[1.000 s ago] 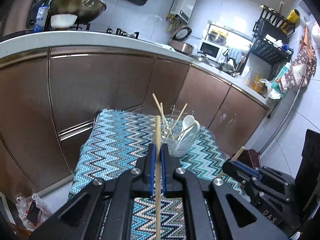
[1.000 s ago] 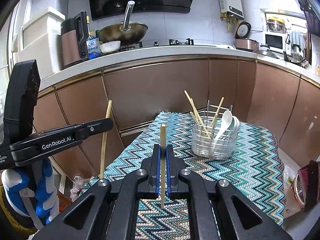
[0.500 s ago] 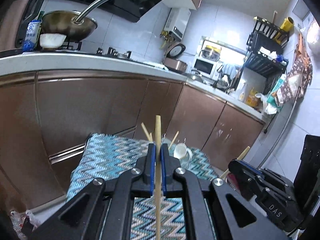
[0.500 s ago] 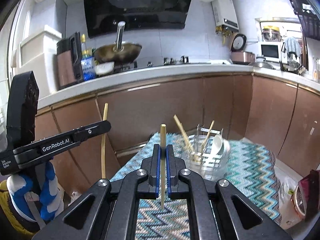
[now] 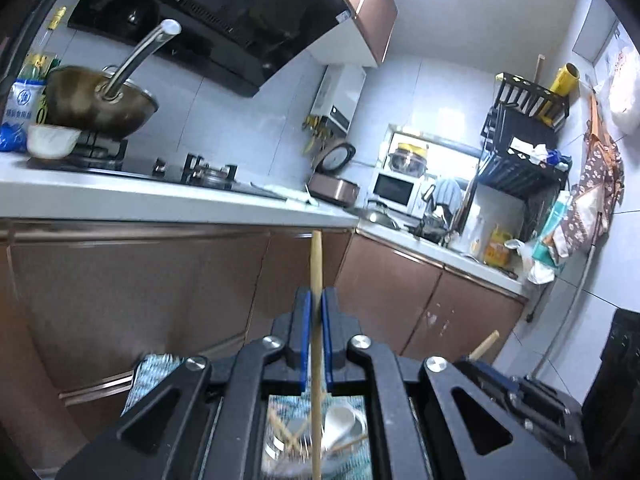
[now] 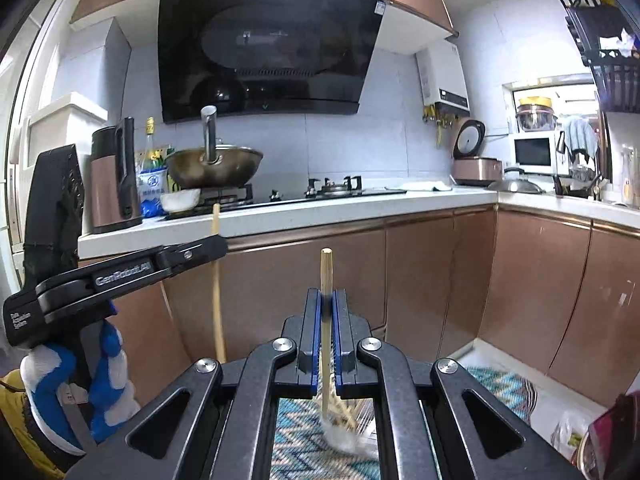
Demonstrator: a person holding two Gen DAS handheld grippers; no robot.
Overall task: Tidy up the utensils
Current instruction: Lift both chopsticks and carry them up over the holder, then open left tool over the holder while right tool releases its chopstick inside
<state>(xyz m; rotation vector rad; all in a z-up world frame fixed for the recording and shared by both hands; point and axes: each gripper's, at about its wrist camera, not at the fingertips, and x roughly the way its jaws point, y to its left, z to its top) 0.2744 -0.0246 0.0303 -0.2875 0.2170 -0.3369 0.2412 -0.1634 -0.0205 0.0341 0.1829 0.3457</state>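
Left gripper [image 5: 316, 336]: fingers clenched on upright chopstick [image 5: 317, 264], tip above fingers. Right gripper [image 6: 327, 336]: fingers clenched on second chopstick [image 6: 326, 272], also upright. Holder [image 6: 352, 428] with spoon, chopsticks below fingers, on zigzag cloth [image 6: 500, 388]. Cabinets beyond.

Both grippers are matte black, built from angular linkage arms with triangular cut-outs and round silver screw heads at the pivots. The left gripper [image 5: 316, 340] and the right gripper [image 6: 327, 340] each end in narrow fingers faced with blue pads [image 6: 313, 344]. Seen side-on, the left gripper carries white "GenRobot.AI" lettering. A blue-and-white glove [image 6: 100, 380] wraps its handle.
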